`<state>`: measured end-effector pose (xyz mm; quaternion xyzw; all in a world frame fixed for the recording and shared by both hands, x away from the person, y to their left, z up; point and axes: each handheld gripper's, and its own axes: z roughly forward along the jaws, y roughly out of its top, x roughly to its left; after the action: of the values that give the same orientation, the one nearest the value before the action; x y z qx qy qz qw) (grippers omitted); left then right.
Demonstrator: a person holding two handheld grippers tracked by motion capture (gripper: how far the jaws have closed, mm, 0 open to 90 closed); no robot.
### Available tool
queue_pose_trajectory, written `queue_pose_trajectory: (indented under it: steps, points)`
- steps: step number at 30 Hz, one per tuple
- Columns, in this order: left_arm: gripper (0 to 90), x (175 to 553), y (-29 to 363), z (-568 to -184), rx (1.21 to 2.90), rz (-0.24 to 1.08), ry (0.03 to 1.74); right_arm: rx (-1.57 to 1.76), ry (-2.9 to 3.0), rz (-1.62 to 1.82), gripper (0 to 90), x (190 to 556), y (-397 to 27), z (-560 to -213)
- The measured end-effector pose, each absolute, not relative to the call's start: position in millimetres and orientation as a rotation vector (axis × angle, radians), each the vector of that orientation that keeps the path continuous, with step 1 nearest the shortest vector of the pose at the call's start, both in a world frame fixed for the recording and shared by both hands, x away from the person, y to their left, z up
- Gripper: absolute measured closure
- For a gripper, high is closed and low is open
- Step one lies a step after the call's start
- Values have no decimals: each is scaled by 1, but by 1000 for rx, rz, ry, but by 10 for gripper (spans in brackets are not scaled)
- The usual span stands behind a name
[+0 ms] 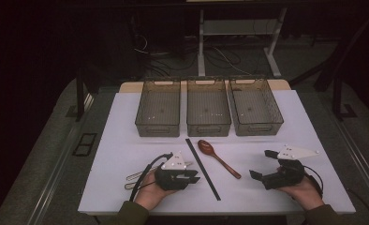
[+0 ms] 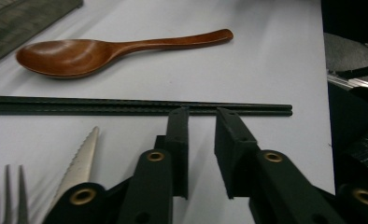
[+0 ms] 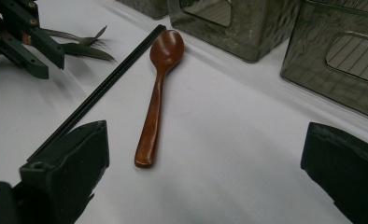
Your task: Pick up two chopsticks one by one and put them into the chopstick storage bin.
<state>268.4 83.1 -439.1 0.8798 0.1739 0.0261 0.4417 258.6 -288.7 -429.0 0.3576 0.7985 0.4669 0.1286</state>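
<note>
Left tool has its jaws narrowed to a slim gap with nothing between them, tips parked right at your side of the chopsticks. No grip that I can see. They're a pair of thin, dark, ridged sticks lying tight together on the white surface, just left of the wooden spoon. I'd guess they're light, stiff and a bit slippery, likely to roll or split apart, so pinch both together near the middle. Beyond your tool on the other side from the chopsticks sit a knife and fork. Right tool waits wide open, holding nothing, right of the spoon.
</note>
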Motion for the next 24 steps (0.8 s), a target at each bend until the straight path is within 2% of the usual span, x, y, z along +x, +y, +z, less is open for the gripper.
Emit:
queue_pose_trajectory:
  steps: [7,16,24]
  points:
    - [888,269,71,-445,2220,17,418,1042,2319,1355,6,259,-289,-429]
    - [890,270,52,-452,2288,6,355,1041,2320,1354,6,259,-289,-429]
    - [889,269,42,-454,2269,-4,365,1046,2320,1350,6,259,-288,-429]
